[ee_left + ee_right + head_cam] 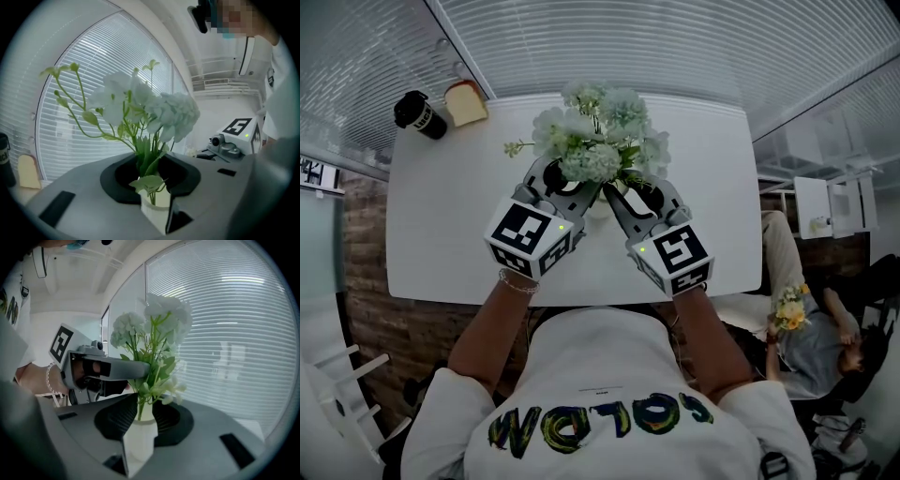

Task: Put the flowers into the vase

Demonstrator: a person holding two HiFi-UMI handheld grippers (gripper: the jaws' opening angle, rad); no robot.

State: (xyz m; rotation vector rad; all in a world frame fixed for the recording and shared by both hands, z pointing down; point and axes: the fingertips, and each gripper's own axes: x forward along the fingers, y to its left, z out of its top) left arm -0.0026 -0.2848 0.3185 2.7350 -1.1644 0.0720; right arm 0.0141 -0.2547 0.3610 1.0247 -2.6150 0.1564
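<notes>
The vase (139,439) was found standing near the middle of the white table (450,225), with the flowers (602,139) already set in it. Their green stems were seen rising from its mouth and spreading into pale, rounded heads above. The vase was flanked by both tools, which were brought in from the near edge of the table and angled towards each other.

The left gripper (581,199) was seen with its jaws drawn in against the white body of the vase, which filled the gap between them. A leaf was draped over the rim on that side. The right gripper (623,202) was likewise closed on the vase, whose body was pressed between its dark ribbed pads. From the right gripper view, a grey finger of the left tool was also seen reaching up to the stems.

A beaded bracelet (517,281) was worn on the left wrist. At the far left corner of the table a black cup (420,114) had been placed, with a thing shaped like a slice of bread (466,101) just beside it. Slatted blinds (234,333) were seen behind the table. To the right, well apart from the table, a second person (825,347) was seated with a small yellow bunch (789,307) held in the hands.
</notes>
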